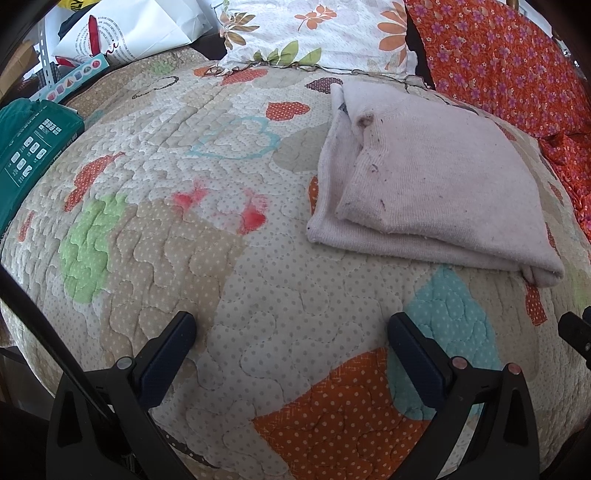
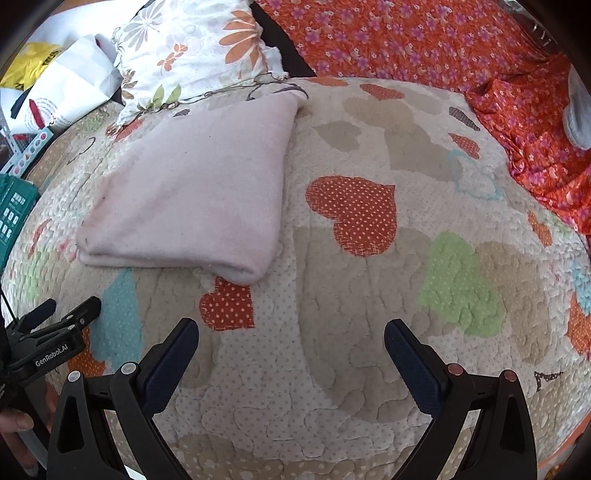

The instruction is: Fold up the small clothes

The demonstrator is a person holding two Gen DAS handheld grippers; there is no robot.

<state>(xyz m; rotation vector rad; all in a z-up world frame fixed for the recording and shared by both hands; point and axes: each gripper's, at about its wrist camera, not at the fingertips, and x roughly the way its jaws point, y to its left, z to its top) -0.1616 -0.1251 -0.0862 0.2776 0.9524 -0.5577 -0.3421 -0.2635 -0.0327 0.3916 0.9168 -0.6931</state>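
Both claws, left claw [image 1: 291, 332] and right claw [image 2: 291, 339], hover released near one folded pink garment [image 1: 424, 192] on one quilt [image 1: 258, 258].

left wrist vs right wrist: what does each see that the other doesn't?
Only the left wrist view: the folded pale pink garment's layered left edge, with dark specks on top, and a pale blue heart outline on the quilt.

Only the right wrist view: a large orange dotted heart patch right of the garment, a grey object on the orange floral fabric, and the left hand-held gripper from the side.

Both: the garment, the heart-patterned quilt, the floral pillow, and each camera's own hand-held gripper open and empty (right one).
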